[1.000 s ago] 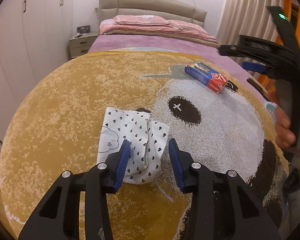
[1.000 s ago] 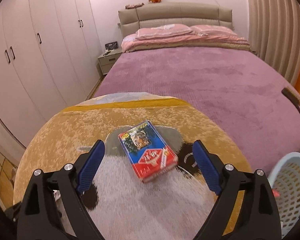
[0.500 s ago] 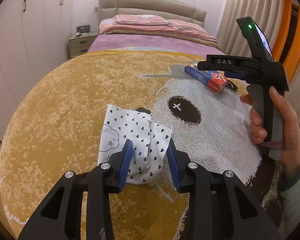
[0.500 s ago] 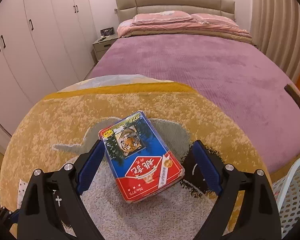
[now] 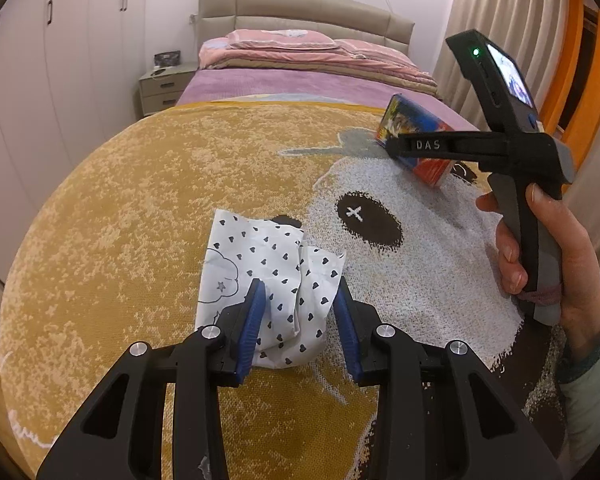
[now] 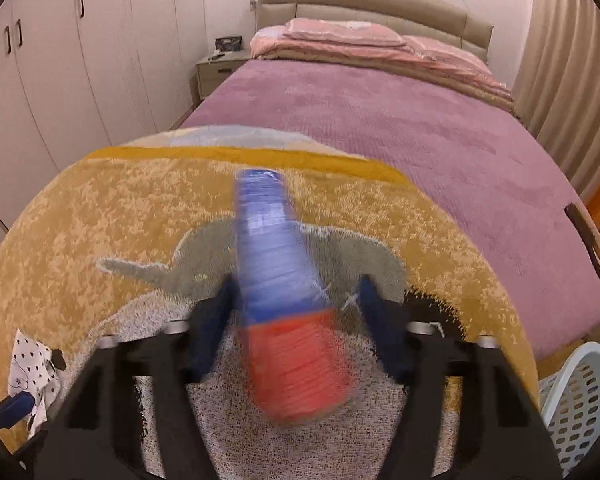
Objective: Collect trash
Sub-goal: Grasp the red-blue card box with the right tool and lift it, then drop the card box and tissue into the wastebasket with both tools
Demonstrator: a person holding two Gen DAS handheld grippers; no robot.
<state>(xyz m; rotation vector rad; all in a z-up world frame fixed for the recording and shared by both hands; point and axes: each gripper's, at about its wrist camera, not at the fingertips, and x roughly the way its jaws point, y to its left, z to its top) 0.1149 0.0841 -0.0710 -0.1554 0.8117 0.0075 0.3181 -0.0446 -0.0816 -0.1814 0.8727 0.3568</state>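
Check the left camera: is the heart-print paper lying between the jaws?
Yes, the crumpled heart-print paper sits on the rug between the left gripper's jaws.

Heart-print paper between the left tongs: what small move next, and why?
Probably close the left tongs a little more, then lift. The crumpled heart-print paper sits between the blue pads on the rug, but the right pad seems only to brush its edge, so it doesn't look firmly pinched.

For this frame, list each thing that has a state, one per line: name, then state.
left gripper: jaws closing around the paper, narrow gap
heart-print paper: crumpled, lying on the blanket
right gripper: blurred, jaws either side of the box
blue-and-red box: tilted up, motion-blurred
white basket: upright beside the bed
wardrobe doors: shut
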